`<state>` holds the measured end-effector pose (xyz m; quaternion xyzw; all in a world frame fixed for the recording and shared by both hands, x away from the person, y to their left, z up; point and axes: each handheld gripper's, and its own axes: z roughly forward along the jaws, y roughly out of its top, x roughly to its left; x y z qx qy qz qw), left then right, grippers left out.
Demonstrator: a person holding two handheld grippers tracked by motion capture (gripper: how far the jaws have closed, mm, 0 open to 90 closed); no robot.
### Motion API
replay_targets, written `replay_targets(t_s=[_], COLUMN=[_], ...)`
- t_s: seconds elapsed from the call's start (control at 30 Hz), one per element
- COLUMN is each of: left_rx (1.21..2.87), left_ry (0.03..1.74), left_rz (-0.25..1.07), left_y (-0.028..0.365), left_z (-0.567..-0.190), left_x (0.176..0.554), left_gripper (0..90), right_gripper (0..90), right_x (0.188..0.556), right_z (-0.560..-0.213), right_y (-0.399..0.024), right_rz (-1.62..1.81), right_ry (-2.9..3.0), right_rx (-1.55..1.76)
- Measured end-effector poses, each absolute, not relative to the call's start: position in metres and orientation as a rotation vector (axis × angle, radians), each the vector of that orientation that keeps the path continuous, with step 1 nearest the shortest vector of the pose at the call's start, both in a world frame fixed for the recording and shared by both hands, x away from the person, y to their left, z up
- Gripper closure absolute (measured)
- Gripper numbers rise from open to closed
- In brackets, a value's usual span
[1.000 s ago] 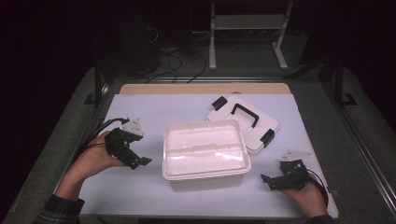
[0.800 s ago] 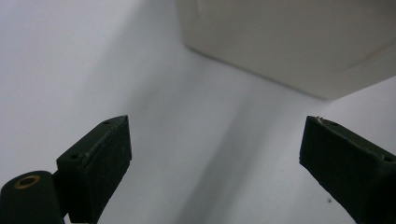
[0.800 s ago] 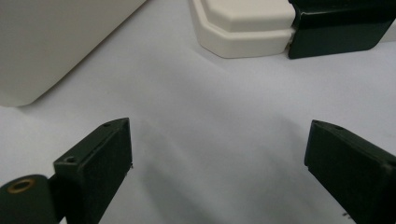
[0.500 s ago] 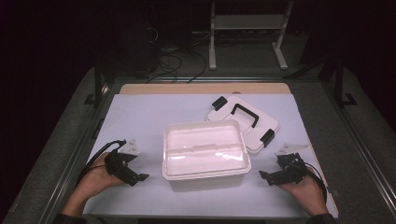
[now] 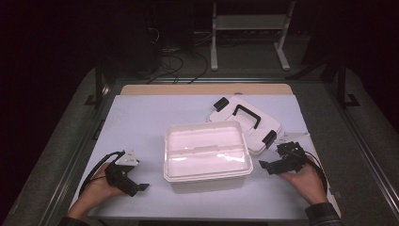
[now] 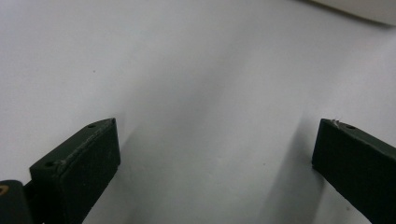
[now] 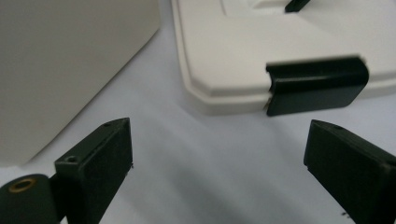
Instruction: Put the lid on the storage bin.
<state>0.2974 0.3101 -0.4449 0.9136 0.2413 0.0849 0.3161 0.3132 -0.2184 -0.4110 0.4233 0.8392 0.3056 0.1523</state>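
Note:
An open white plastic box (image 5: 205,150) stands in the middle of the white table. Its white lid (image 5: 244,123), with a black handle and black latches, lies flat behind it to the right. My left gripper (image 5: 136,187) rests low by the table left of the box. Its jaws have just been opening, and in the left gripper view (image 6: 215,128) they stand wide apart over bare table with nothing between them. My right gripper (image 5: 269,162) is right of the box. It is open (image 7: 219,127) and faces the gap between the box wall (image 7: 70,70) and a lid latch (image 7: 317,86).
The white table sheet (image 5: 141,122) has bare room left of the box and along the near edge. A wooden strip (image 5: 202,89) runs along its far side. Beyond it are dark floor, cables and a metal stand (image 5: 247,28).
My left hand has sunk toward the table and come nearer the front edge. My right hand has lifted a little and moved toward the lid's corner. Box and lid have not moved.

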Motion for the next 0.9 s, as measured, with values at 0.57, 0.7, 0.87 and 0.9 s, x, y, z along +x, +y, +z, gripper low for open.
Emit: replay_targets(t_s=[0.57,0.7,0.87,0.9], left_rx=[2.308,2.307,2.308,2.308], left_ry=[0.631,0.632,0.631,0.631], left_rz=[0.251,0.250,0.251,0.251], left_y=[0.318,0.318,0.318,0.318], left_z=[-0.452,-0.452,-0.452,-0.452], left_x=[0.291,0.291,0.291,0.291], left_gripper=[0.0,0.0,0.0,0.0], right_gripper=[14.1,14.2,14.4,14.4], right_x=[0.370,0.387,0.405,0.408], right_z=[-0.391,-0.384,-0.375,-0.373], right_y=[-0.209,-0.206,-0.204,-0.204], right_rz=[0.920,0.887,0.879,0.879], right_ry=[2.424,2.428,2.437,2.438], right_rx=[1.194,1.189,1.181,1.179])
